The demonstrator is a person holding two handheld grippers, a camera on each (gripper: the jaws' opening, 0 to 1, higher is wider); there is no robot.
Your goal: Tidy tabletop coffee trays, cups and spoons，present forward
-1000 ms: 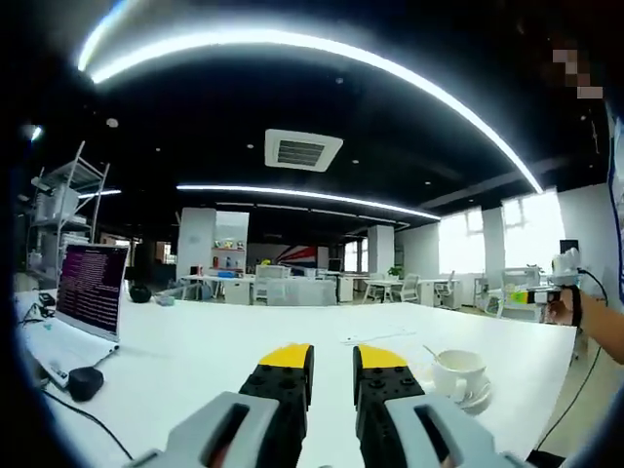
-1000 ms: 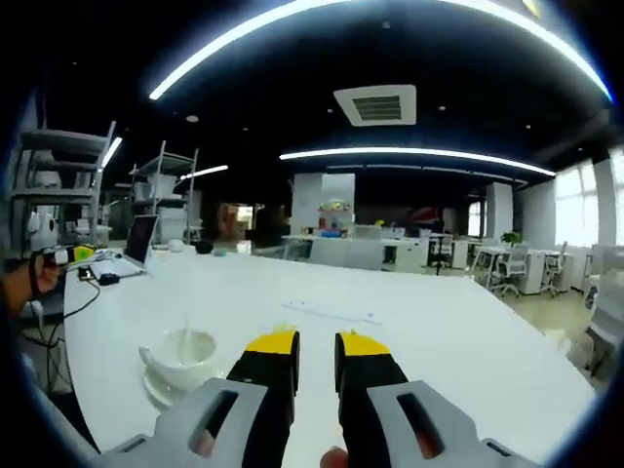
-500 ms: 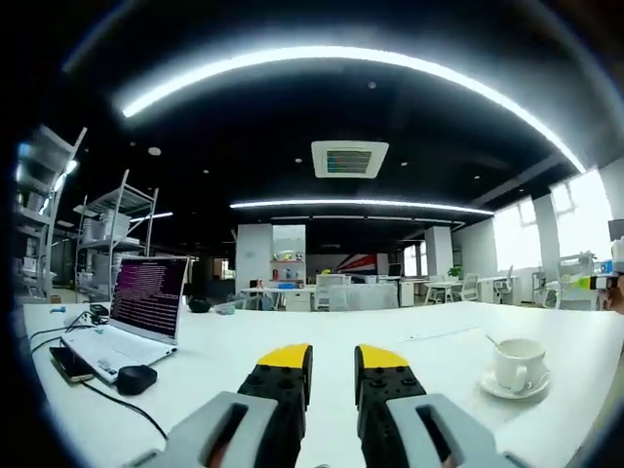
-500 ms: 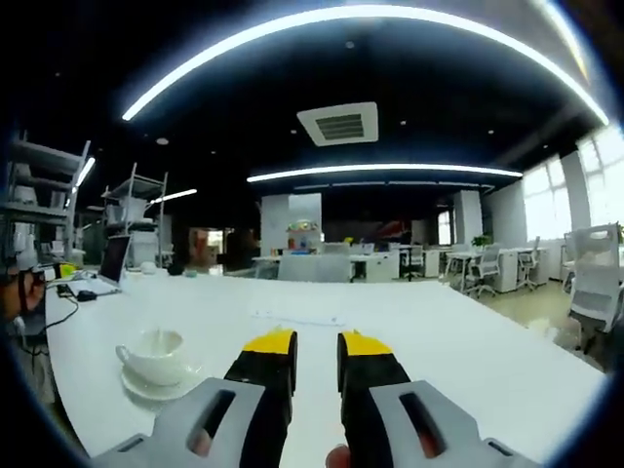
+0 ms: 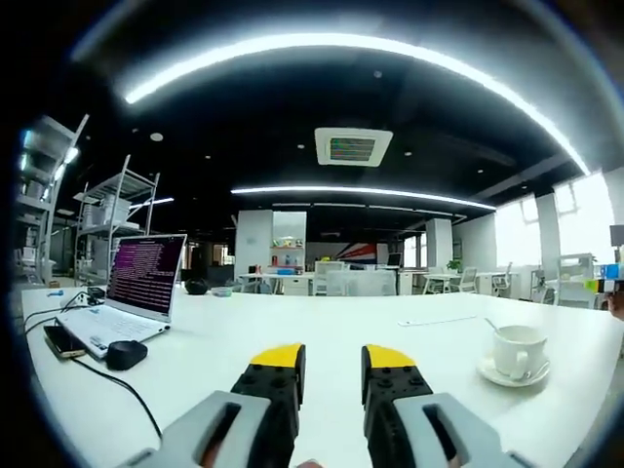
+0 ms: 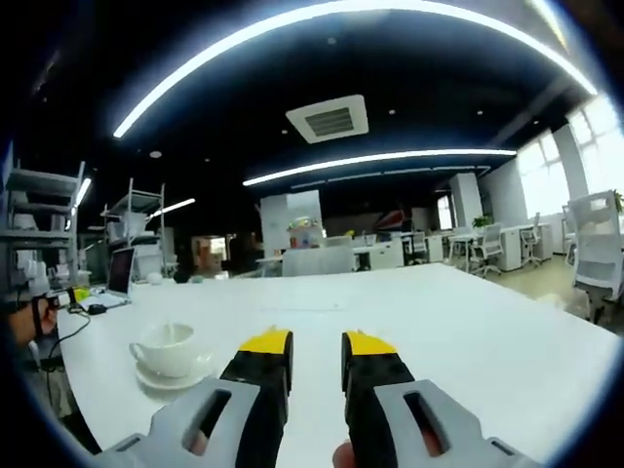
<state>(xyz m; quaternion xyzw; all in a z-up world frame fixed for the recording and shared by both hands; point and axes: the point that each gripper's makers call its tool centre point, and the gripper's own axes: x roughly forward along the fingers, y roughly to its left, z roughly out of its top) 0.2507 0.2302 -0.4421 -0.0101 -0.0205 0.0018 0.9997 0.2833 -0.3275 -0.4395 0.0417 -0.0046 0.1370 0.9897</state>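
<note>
A white coffee cup (image 5: 517, 349) stands on its saucer (image 5: 514, 374) at the right of the white table (image 5: 322, 336), with a spoon handle (image 5: 491, 327) sticking out of it. My left gripper (image 5: 333, 359) is open with nothing between its yellow-tipped jaws, well short of and left of the cup. In the right gripper view the same cup (image 6: 167, 348) and saucer (image 6: 175, 376) sit to the left of my right gripper (image 6: 317, 344). That gripper is also open and holds nothing.
An open laptop (image 5: 143, 291), a black mouse (image 5: 125, 355) and a phone (image 5: 60, 339) with cables lie at the table's left end. A thin white strip (image 5: 437, 320) lies farther back. A hand with the other gripper (image 6: 27, 310) shows at the left edge. Office chairs (image 6: 593, 244) stand right.
Both views have swung slightly with the hands; the cup stays put on the table. The left gripper's jaws stand a little wider apart than before.
</note>
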